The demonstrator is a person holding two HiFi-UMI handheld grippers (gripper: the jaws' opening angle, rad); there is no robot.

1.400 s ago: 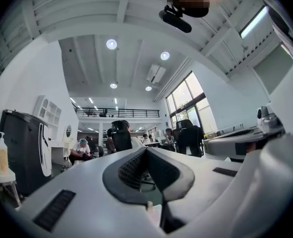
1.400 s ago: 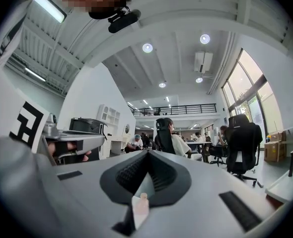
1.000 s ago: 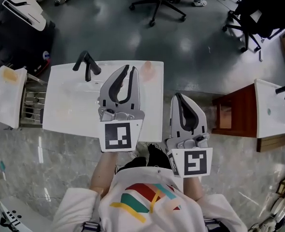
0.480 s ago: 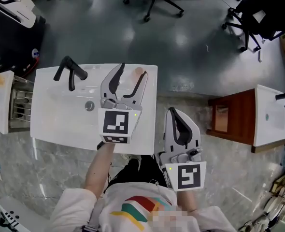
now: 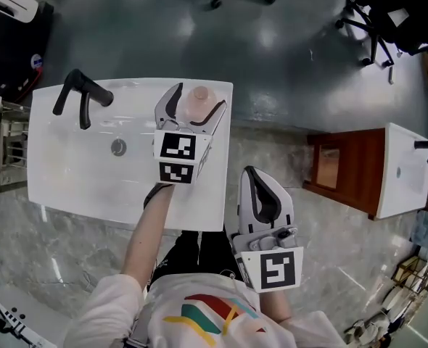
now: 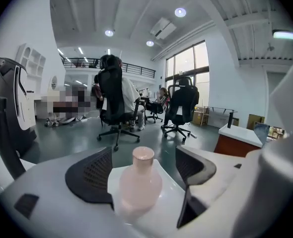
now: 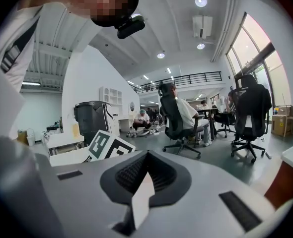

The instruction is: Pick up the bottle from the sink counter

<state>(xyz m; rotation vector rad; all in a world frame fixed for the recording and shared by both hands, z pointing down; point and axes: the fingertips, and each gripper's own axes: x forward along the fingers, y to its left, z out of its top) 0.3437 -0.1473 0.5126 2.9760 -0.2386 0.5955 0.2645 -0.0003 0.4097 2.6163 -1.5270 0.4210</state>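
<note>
The bottle is standing upright on the white tabletop, well to the right of the tap, at the far right corner. The left tongs are reaching across the tabletop to the right of the tap. Their 2 jaws are opening and standing wide, with the bottle sitting between them. In the left gripper view one pad is lying just beside the round body and a clear gap is showing at the other, so neither is pressing on it. The bottle's long axis is running straight up, with its narrow neck rising above the pads. The right tongs are hanging farther right of the tap, off the tabletop, jaws closed together on nothing. The left hand is by far the nearer. Judging from this, the coming move is calling only for a squeeze on the wide body, then a straight lift.
</note>
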